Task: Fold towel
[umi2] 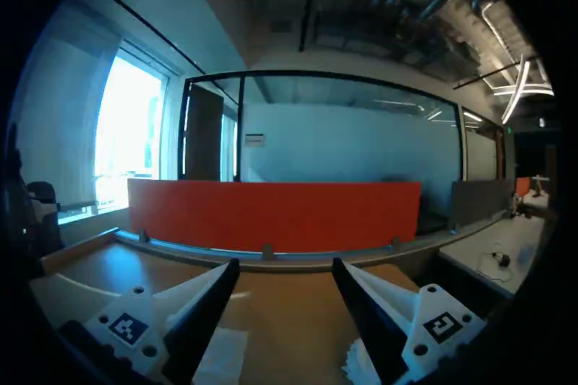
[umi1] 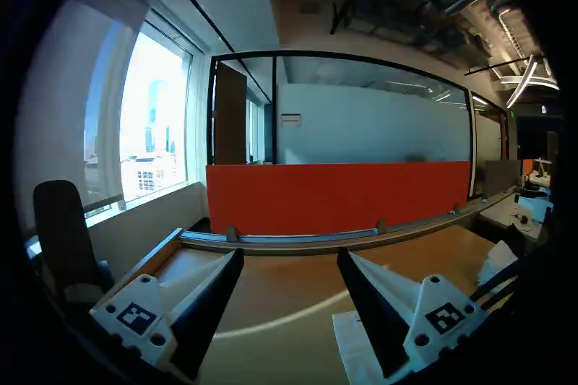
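Observation:
Low in the left gripper view, a white towel lies on the wooden table, partly under the right finger. My left gripper is open above the table with nothing between its fingers. In the right gripper view, white towel cloth lies flat beside the left finger, and a layered white edge shows by the right finger. My right gripper is also open and holds nothing. Both grippers point toward the far edge of the table.
An orange partition with a metal rail runs along the table's far edge. A dark chair stands at the left by the window. A white object sits at the table's right. A second desk lies to the right.

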Demonstrator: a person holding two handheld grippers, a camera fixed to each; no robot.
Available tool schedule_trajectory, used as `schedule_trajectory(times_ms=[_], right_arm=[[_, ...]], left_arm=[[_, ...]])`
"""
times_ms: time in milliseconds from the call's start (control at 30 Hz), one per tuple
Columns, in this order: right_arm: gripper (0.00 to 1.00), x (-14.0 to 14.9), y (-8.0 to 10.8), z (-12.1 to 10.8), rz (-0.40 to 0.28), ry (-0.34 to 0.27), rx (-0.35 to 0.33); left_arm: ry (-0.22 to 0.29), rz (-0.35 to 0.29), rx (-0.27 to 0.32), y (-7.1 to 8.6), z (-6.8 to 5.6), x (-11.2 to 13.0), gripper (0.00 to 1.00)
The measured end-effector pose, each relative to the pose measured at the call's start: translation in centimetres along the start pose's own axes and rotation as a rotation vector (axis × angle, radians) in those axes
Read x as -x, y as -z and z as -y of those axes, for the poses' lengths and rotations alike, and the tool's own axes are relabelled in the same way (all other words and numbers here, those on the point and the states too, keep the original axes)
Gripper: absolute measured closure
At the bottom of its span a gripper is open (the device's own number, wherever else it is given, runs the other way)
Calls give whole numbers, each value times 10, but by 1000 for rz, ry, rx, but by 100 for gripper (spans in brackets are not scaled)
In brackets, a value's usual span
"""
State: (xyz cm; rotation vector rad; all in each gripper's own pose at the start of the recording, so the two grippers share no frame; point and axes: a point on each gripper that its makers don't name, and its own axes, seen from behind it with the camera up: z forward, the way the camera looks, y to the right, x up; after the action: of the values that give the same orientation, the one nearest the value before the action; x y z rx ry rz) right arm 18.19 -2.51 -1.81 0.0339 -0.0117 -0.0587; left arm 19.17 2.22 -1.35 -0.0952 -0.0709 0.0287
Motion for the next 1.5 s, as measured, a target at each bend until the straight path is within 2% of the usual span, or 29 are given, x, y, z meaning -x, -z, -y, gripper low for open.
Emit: schedule_trajectory(times_ms=[367,600,767,967,1167,1500], right_arm=[[0,1,0,32,71,88,-155],[0,15,4,53,149,134,-267],[0,29,7,65,206,191,-335],[0,47,14,78,265,232,-406],[0,68,19,87,321,249,-449],[0,105,24,98,379,238,-469]], left_arm=[[-42,77,152,1,-31,9,4],[-48,139,253,4,-49,23,4],[-78,184,307,5,-56,37,4],[-121,211,350,8,-65,50,4],[-145,251,404,10,-77,72,4],[-179,317,442,15,-90,123,4]])
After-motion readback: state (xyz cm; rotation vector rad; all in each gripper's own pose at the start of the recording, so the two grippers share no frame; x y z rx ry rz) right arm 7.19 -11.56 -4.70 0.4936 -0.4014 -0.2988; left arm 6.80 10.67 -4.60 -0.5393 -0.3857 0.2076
